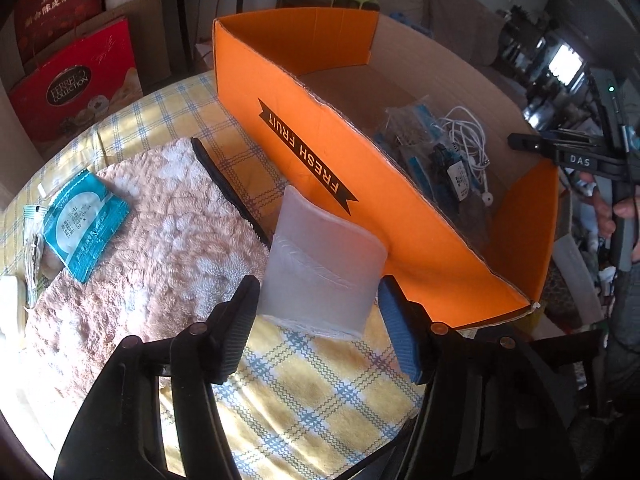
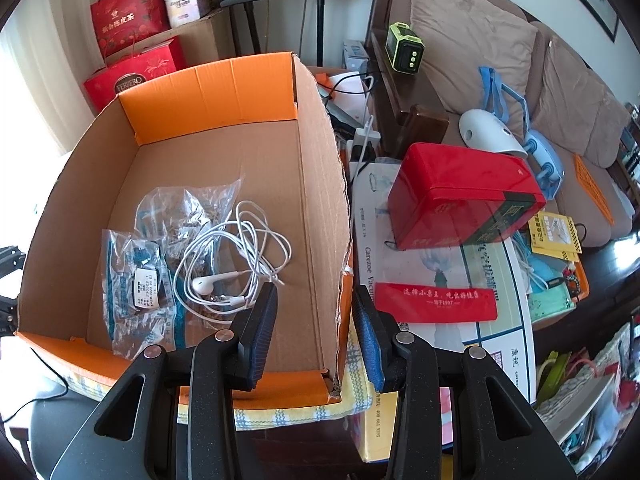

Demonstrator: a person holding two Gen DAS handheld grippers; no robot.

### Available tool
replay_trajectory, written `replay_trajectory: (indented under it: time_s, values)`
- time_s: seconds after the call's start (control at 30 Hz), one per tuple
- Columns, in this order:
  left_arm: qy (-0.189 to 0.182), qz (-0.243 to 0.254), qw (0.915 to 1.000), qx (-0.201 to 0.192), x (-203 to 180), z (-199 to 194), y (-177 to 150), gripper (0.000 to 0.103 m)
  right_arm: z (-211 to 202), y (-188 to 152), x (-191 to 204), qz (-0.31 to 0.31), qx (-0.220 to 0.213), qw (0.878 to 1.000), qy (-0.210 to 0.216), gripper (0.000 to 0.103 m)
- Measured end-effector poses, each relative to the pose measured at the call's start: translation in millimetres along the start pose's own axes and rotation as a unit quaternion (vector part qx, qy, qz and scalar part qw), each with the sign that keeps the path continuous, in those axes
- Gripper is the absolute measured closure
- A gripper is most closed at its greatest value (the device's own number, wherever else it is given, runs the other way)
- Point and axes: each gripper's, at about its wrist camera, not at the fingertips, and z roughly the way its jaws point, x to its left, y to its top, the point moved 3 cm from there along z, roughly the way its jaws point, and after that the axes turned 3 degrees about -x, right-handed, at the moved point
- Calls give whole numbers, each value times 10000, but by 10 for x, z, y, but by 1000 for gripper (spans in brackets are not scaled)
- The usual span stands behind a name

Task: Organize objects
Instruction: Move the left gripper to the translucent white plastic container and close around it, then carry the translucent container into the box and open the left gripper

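My left gripper (image 1: pixel 316 308) is shut on a translucent white pouch (image 1: pixel 324 268), held just above the checkered cloth beside the orange "FRESH FRUIT" cardboard box (image 1: pixel 304 148). A teal packet (image 1: pixel 82 224) lies on the pink fluffy mat (image 1: pixel 160 248) at the left. In the right wrist view my right gripper (image 2: pixel 314 320) is open and empty, its fingers on either side of the box's near right wall (image 2: pixel 324 216). Inside the box lie white earphones (image 2: pixel 232 260) and clear plastic bags (image 2: pixel 140 280). The right gripper also shows at the far right of the left wrist view (image 1: pixel 520 142).
Red gift boxes (image 1: pixel 76 88) stand behind the table at the left. Right of the box are a red tin (image 2: pixel 460 204), a red pouch (image 2: pixel 436 302) and a white carton (image 2: pixel 452 280). A sofa with cushions (image 2: pixel 500 52) is behind. Small wrapped items (image 1: pixel 32 236) lie at the mat's left edge.
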Motion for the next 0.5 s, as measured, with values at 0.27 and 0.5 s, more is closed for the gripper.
replay_trajectory:
  time_s: [0.27,0.5]
  values:
    - [-269,-569,9952,-748,48,-525,278,46,-32,26,-27,61,-47,10000,27,64]
    - [-360,-681,9907,-1125,-110,-738,535,48,-34,6,-6,56,-26,10000,45,64]
